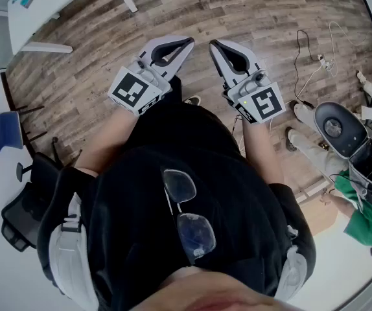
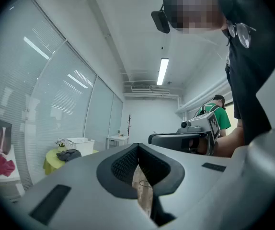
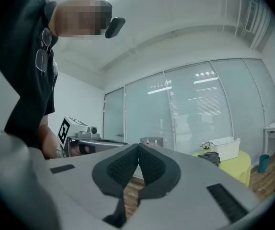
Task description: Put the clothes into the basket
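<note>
While the left gripper [image 1: 185,46] and right gripper [image 1: 216,47] are idling closed and empty, approaching the clothes [image 2: 69,154] beside the basket [image 2: 80,145] is seemingly coming next.

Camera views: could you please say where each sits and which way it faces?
Head view: on the person's head, steeply down at the wood floor; torso, forearms, left gripper, right gripper.
Left gripper view: on that gripper, level across the room; own shut jaws, right gripper, torso.
Right gripper view: likewise; own shut jaws, left gripper, torso.
Shared: both gripper views show the yellow table with basket.
</note>
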Tool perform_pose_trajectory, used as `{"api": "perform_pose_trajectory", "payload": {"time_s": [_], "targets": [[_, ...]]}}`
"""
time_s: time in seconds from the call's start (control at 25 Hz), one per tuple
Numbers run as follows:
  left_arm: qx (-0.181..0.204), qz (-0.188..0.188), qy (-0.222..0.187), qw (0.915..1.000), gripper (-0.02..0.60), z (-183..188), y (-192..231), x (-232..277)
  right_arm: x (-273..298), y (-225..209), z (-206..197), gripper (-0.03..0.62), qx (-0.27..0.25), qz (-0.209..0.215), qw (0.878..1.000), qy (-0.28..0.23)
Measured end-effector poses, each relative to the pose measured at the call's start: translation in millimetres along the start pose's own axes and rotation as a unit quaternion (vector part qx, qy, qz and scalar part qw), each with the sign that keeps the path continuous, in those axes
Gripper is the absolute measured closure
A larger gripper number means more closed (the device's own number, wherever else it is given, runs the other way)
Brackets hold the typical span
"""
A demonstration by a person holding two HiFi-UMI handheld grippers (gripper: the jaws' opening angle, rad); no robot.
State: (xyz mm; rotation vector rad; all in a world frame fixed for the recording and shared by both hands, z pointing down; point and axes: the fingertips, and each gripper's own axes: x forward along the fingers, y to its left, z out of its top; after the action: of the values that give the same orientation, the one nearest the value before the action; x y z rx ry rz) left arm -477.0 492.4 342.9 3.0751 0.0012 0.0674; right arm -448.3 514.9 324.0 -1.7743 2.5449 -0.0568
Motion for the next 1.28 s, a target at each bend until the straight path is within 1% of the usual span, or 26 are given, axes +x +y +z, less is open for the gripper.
{"api": "perform_pose_trajectory", "payload": {"time_s": [0.2, 0.4, 0.6, 0.88, 1.28], "targets": [[0.002, -0.002, 0.004, 1.0000, 0.572, 0.3, -4.0, 1.6, -5.9, 0.2, 0.4, 0.569, 0.002, -0.003, 1.000, -0.001], [0.002, -0.007, 0.002, 1.0000, 0.572, 2.5, -7.8, 11.8, -9.7, -10.6, -6.2, 0.569, 0.009, -0.010, 1.000, 0.005], [-0.008, -0.006, 0.011, 0.9999, 0.572, -1.9, 13.7, 20.5, 6.3, -27.2, -11.7, 0.568, 0.014, -0.014, 1.000, 0.015], [-0.010, -0.019, 0.022, 0.9995, 0.571, -3.8, 58.6, 35.5, 43.3, -60.4, -8.2, 0.568, 0.017, -0.026, 0.999, 0.020], [-0.003, -0.031, 0.025, 0.9992, 0.571, 4.4, 157.8, 56.2, 133.4, -107.8, -10.3, 0.568, 0.023, -0.041, 0.999, 0.026]]}}
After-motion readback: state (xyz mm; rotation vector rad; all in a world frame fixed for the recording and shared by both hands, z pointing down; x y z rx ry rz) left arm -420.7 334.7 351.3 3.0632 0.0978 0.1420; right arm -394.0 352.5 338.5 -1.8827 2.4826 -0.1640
